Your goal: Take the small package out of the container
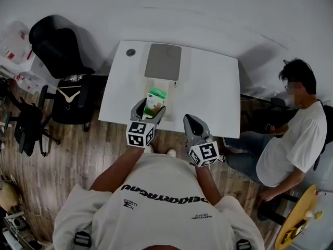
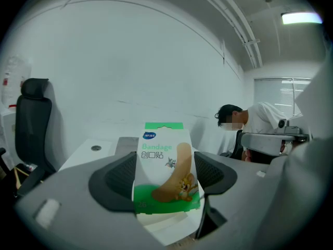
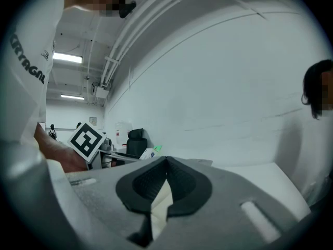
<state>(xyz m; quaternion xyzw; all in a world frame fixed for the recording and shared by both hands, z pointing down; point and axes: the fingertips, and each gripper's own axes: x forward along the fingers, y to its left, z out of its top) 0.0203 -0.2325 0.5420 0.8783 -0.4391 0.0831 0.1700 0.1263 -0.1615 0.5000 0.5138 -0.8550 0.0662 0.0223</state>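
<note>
The left gripper (image 1: 150, 110) pinches the small package (image 2: 165, 165) upright between its fingers, a white box with a green base and a cartoon bandage print, while at three o'clock the right gripper (image 3: 165, 184) has its fingers pressed together, empty.

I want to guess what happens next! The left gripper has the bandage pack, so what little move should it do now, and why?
Probably carry it sideways over the bare table and set it down. The left gripper is closed on the bandage pack, which looks already lifted out of the white container, so only putting it down seems left.
</note>
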